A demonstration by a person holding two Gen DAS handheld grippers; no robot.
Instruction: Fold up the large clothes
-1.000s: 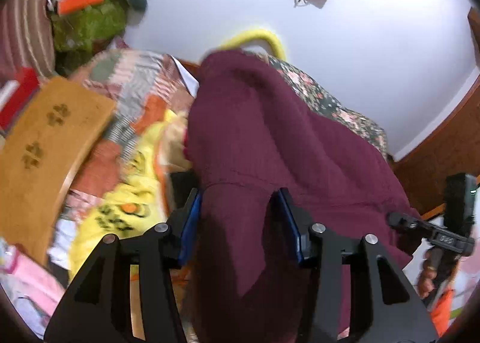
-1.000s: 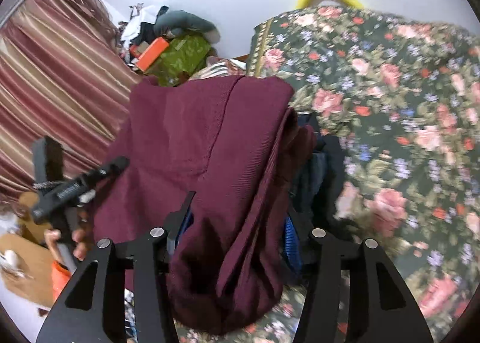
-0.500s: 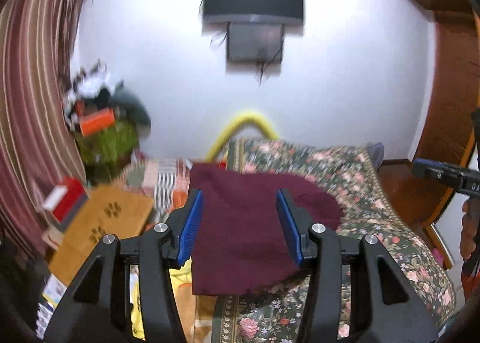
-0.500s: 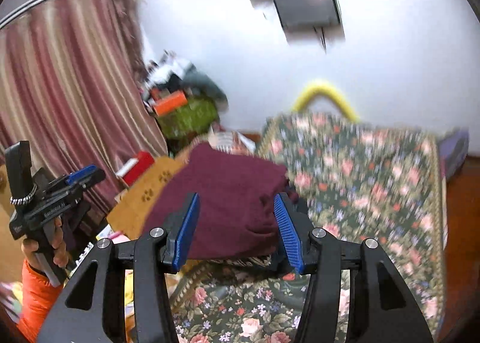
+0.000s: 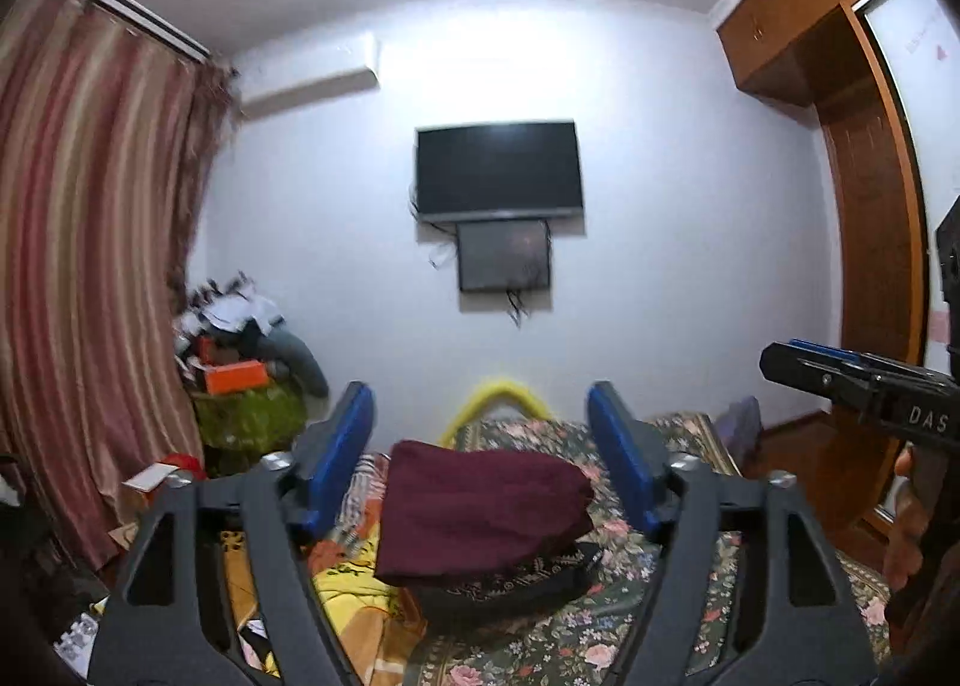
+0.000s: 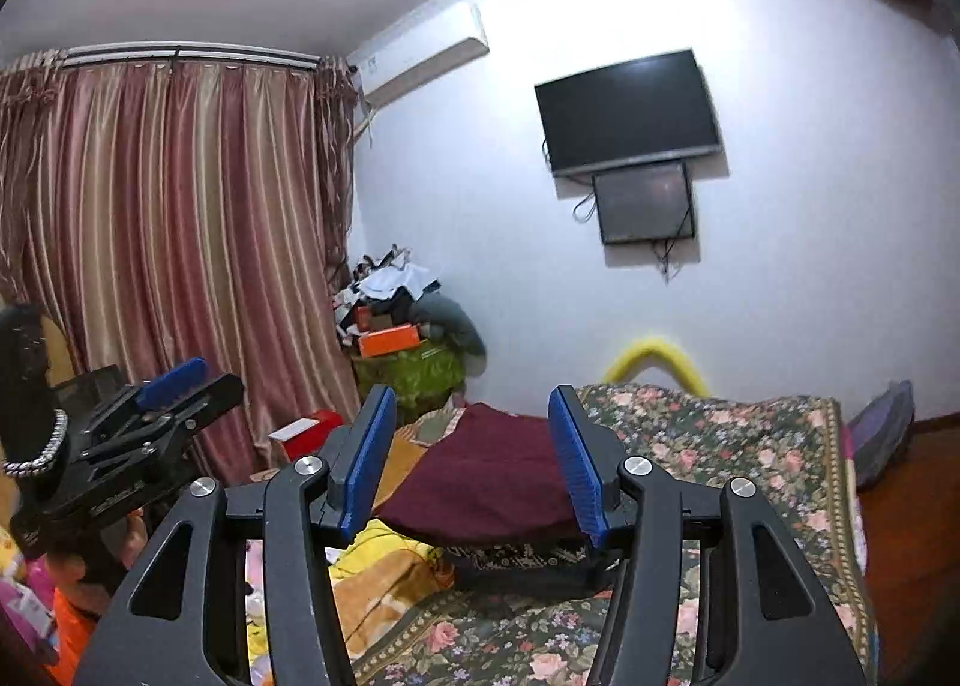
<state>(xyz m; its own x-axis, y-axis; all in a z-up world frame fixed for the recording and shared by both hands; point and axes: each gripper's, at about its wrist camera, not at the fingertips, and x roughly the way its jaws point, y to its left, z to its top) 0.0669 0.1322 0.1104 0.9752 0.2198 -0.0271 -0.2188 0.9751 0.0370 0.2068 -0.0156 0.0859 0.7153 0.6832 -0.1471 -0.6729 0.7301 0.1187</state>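
The maroon garment (image 5: 480, 512) lies folded on top of a dark patterned folded piece (image 5: 510, 584) on the floral bedspread (image 5: 600, 644). My left gripper (image 5: 483, 461) is well back from it, pointing level, its jaws opening with nothing between the blue pads (image 5: 339, 461). My right gripper (image 6: 471, 464) also hangs back from the maroon garment (image 6: 480, 476), open and holding nothing. Each view shows the other tool from the side: the right gripper (image 5: 780, 356) at the right edge, the left gripper (image 6: 198, 380) at the left edge with a hand under it.
A yellow blanket (image 5: 348, 584) and other bedding lie left of the stack. Behind are a cluttered corner pile (image 6: 408, 338), striped curtains (image 6: 180, 242), a wall television (image 5: 498, 170), a yellow foam arch (image 6: 654, 356) and a wooden wardrobe (image 5: 864, 194) on the right.
Both grippers let go of the maroon garment and pulled back and up from the bed. The garment now lies folded on the stack. The left jaws have widened.
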